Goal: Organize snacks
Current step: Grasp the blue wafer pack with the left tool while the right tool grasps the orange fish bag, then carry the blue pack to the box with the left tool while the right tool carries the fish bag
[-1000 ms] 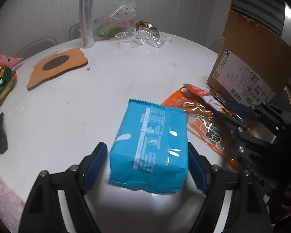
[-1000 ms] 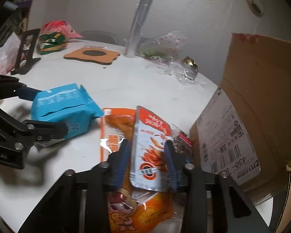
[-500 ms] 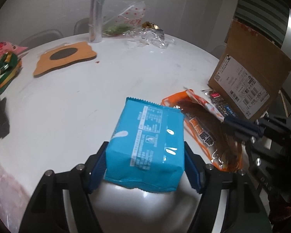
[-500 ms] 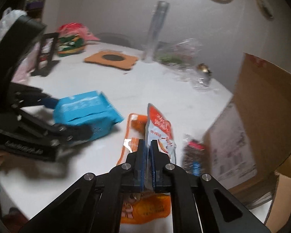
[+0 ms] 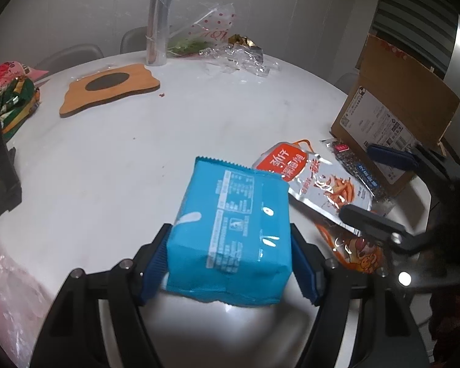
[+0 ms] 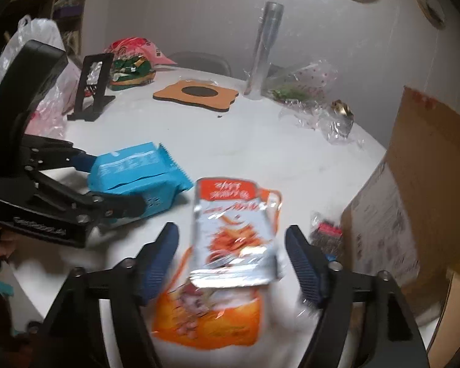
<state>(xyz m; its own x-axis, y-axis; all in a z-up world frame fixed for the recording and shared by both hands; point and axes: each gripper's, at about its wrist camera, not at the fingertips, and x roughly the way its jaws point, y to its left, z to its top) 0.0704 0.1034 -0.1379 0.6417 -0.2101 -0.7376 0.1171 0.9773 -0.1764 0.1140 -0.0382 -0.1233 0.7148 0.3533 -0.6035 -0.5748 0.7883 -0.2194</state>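
Two grippers busy: left gripper [image 5: 230,263] clamps the blue snack pack [image 5: 233,239] by its sides, clear of the worktop [image 5: 138,153]. Right gripper [image 6: 231,257] is wide, silver-red pouch [image 6: 233,239] loose between its jaws atop the orange packet [image 6: 208,319]. Cardboard box [image 5: 395,113] at 2 o'clock: keep the pack level, swing over the pouches, don't squeeze harder.
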